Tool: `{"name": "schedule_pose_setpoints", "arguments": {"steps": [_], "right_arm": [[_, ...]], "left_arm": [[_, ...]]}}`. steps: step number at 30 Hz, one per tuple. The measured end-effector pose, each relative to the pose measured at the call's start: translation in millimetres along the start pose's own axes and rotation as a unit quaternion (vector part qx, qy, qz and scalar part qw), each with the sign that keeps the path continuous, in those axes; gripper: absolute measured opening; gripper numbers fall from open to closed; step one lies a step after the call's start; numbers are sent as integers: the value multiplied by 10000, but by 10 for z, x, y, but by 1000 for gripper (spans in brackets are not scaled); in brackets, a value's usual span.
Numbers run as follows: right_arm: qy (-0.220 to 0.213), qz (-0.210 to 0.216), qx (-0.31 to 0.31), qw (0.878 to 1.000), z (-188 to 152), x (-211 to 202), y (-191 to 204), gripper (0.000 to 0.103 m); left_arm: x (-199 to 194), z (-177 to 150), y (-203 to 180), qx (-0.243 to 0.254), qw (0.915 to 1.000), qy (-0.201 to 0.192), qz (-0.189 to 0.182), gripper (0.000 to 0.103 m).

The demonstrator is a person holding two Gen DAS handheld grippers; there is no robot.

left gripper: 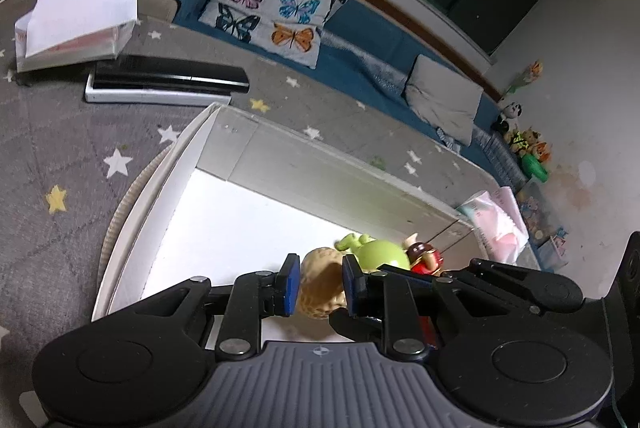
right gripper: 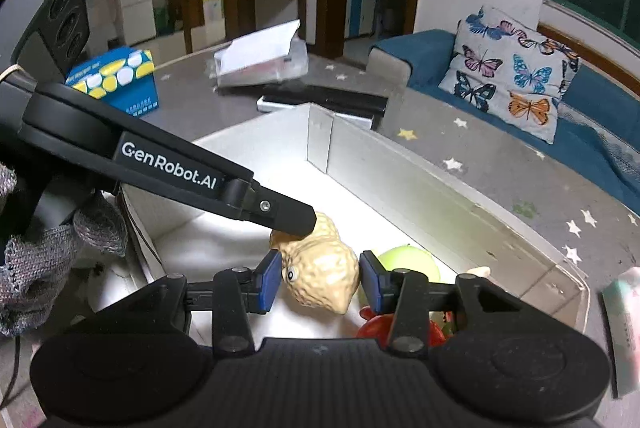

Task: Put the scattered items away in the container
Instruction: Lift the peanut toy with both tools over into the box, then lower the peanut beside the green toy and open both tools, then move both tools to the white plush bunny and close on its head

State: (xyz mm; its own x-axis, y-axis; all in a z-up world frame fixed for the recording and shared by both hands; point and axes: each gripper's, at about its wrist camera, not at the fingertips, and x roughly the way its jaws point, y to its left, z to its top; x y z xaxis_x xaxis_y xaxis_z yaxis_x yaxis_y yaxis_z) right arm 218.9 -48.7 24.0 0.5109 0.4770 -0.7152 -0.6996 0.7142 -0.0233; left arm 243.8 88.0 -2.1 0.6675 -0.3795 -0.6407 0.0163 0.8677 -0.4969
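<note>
I reckon I'm near the end: the peanut toy (right gripper: 320, 268) sits inside the white box (left gripper: 320, 164) beside the green toy (left gripper: 382, 254) and red figure (left gripper: 426, 260); both the left gripper (left gripper: 320, 282) and right gripper (right gripper: 320, 278) have jaws spread around it, apparently not pinching; no stray items show on the worktop (left gripper: 60, 148)

The peanut toy (right gripper: 320, 268) is tan with a pebbled surface and a black-and-white eye. Beside it sit a lime-green round toy (right gripper: 408, 260) and a red figure (left gripper: 426, 260) with a brown top. The box (left gripper: 248, 220) is white inside with grey, scuffed walls. The tablecloth (left gripper: 60, 148) is grey with white and yellow stars. The pillow (left gripper: 276, 0) is pale, printed with blue, pink, orange and black butterflies. The tissue box (right gripper: 120, 80) is blue with yellow and white ovals. Both grippers' pads (right gripper: 268, 280) are blue on black bodies.
</note>
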Motion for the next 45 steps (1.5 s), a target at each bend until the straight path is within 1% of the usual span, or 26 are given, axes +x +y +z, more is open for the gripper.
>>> {"name": "schedule_pose_setpoints", "arguments": {"steps": [7,12,17,21,27,35,40,45], "right_arm": [[294,21,-179,9994,5,146,43,42],[494,-14,-278,9984,17,215,77,42],[515,-24,-254,9983,19,227,74,42],[453,-62,-217,9987,16,210,71,43],[173,-153,-132,9996,-29,47,98,43],[-467,-319,-29,9984,-74,-386,183,44],[-884,-205,42,9959,-163,-727,302,44],[-1038,-22,17,9946,-321,-926,482,44]], "left_arm": [[61,-40,21,17,9999,131,54,24],[66,-52,2,48,9999,143,70,25],[43,-63,-14,82,9999,113,90,25],[0,-70,-21,87,9999,64,81,25],[-141,-86,-50,128,9998,-82,84,25],[-488,-202,-147,313,9987,-398,100,25],[-718,-335,-185,397,9974,-599,81,25],[-930,-519,-166,392,9964,-748,104,25]]}}
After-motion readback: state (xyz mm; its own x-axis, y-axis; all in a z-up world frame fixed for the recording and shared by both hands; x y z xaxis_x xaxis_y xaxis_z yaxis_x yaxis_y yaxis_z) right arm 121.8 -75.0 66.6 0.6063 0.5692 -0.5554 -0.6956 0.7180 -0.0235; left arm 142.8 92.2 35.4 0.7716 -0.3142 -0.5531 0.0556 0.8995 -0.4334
